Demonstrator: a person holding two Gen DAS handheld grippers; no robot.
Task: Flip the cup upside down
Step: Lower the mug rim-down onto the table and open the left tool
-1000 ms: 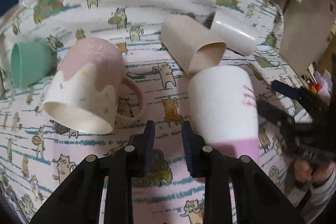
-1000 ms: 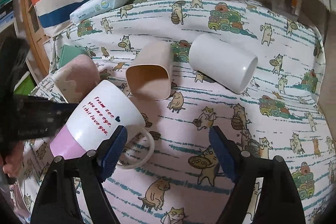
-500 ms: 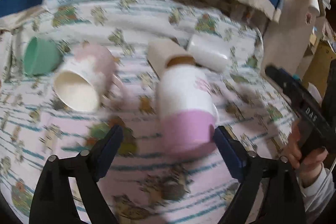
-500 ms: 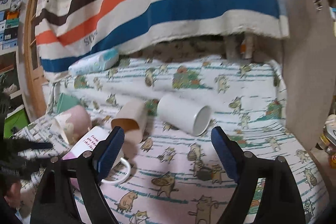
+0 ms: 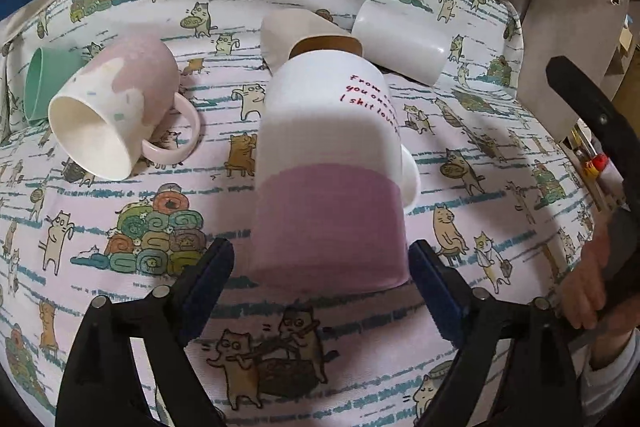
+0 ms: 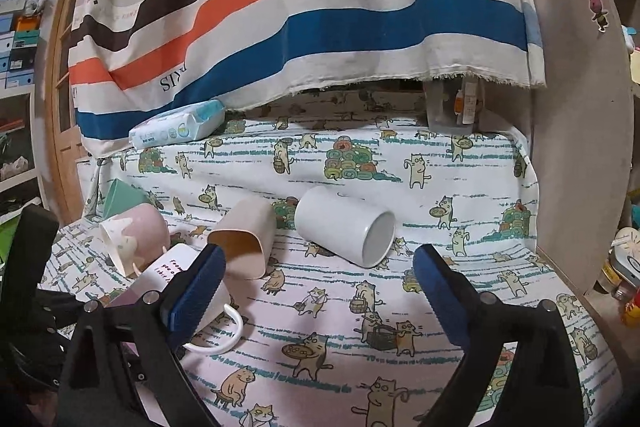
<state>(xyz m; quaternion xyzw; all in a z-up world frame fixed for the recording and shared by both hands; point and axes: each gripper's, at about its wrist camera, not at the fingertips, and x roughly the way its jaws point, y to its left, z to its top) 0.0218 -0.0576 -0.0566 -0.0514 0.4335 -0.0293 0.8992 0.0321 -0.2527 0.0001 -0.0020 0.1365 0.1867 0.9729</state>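
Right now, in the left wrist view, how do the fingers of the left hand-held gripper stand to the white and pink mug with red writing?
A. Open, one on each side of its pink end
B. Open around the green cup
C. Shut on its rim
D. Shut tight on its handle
A: the left hand-held gripper is open, and the pink end of the white and pink mug lies between its blue fingers, which stand apart from it.

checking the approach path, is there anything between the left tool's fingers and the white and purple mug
Nothing: in the left wrist view the white and purple mug has its purple end between the open left tool fingers, with only cat-print cloth showing in the gaps.
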